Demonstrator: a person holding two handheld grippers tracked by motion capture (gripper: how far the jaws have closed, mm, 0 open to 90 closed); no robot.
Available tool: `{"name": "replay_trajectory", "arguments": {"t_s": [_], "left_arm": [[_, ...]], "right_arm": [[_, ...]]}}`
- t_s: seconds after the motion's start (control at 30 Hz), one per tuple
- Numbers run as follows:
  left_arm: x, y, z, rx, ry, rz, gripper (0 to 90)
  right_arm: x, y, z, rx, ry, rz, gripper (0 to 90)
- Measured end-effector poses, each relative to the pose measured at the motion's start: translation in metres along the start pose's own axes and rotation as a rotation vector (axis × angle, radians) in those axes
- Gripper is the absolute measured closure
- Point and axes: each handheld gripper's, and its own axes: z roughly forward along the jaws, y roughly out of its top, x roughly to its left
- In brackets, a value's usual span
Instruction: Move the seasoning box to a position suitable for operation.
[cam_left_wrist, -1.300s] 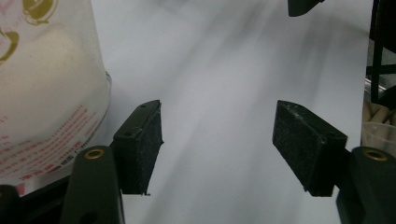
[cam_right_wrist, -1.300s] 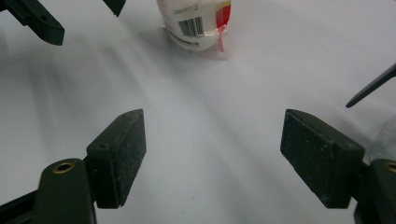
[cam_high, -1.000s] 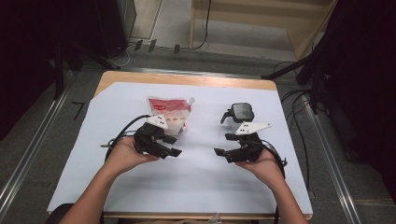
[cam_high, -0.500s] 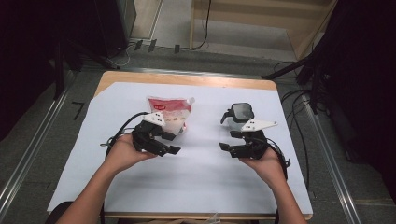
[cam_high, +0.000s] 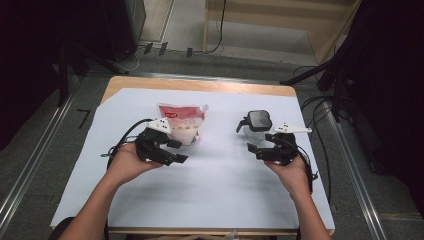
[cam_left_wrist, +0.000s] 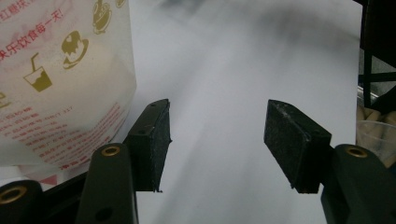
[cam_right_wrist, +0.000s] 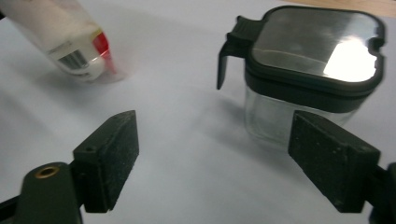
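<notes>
1. Since the earlier frame, the right gripper (cam_high: 261, 149) has been carried a little farther toward the right side of the table, and its jaws have just been opening wider; nothing is held between them.
2. In the right gripper view, the jaws are seen spread wide over bare white paper, with the clear jar (cam_right_wrist: 306, 70) standing just beyond the right-hand pad (cam_right_wrist: 329, 161), apart from it.
3. A black lid with a shiny square top and a side handle is fitted on the jar; no label can be read on it.
4. The left gripper (cam_high: 176, 151) is held with its jaws parted and empty, just in front of the pouch (cam_high: 181, 123).
5. In the left gripper view, the pouch (cam_left_wrist: 56, 70) is seen beside the left-hand pad (cam_left_wrist: 152, 142); whether they touch cannot be told.
6. Red Chinese characters, gold drink and cup icons and small red print are shown on the pouch; a barcode is seen on it in the right gripper view.
7. The pouch and jar are set well apart on the white sheet (cam_high: 220, 195) covering the table.
</notes>
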Motion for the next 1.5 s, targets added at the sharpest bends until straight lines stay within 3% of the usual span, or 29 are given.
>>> {"name": "replay_trajectory", "arguments": {"t_s": [0.33,0.4,0.57,0.73,0.97,1.1,1.37,1.5], "left_arm": [[-0.004,0.0,-0.001,-0.006,0.0,0.005,42.2],[-0.005,-0.001,-0.002,-0.006,0.0,0.009,42.1],[-0.008,-0.001,-0.001,-0.008,-0.002,0.013,42.0],[-0.01,-0.002,0.0,-0.004,-0.003,0.009,42.0],[-0.011,-0.003,0.002,-0.011,-0.016,0.007,42.1],[-0.01,-0.003,0.002,-0.01,-0.016,0.009,42.1],[-0.011,-0.004,0.004,0.007,-0.017,0.008,42.2],[-0.012,-0.004,0.005,0.011,-0.015,0.008,42.2]], "right_arm": [[-0.011,0.002,0.011,-0.039,-0.101,0.072,5.4],[-0.013,0.005,0.02,-0.038,-0.153,0.075,0.0],[-0.015,0.005,0.032,-0.015,-0.184,0.091,0.0],[-0.022,0.005,0.036,-0.053,-0.201,0.124,0.0],[-0.028,0.002,0.053,-0.043,-0.248,0.086,0.0],[-0.029,0.003,0.064,-0.023,-0.277,0.089,0.0],[-0.029,0.008,0.079,-0.067,-0.33,0.071,0.6],[-0.03,0.008,0.084,-0.088,-0.33,0.097,3.5]]}}
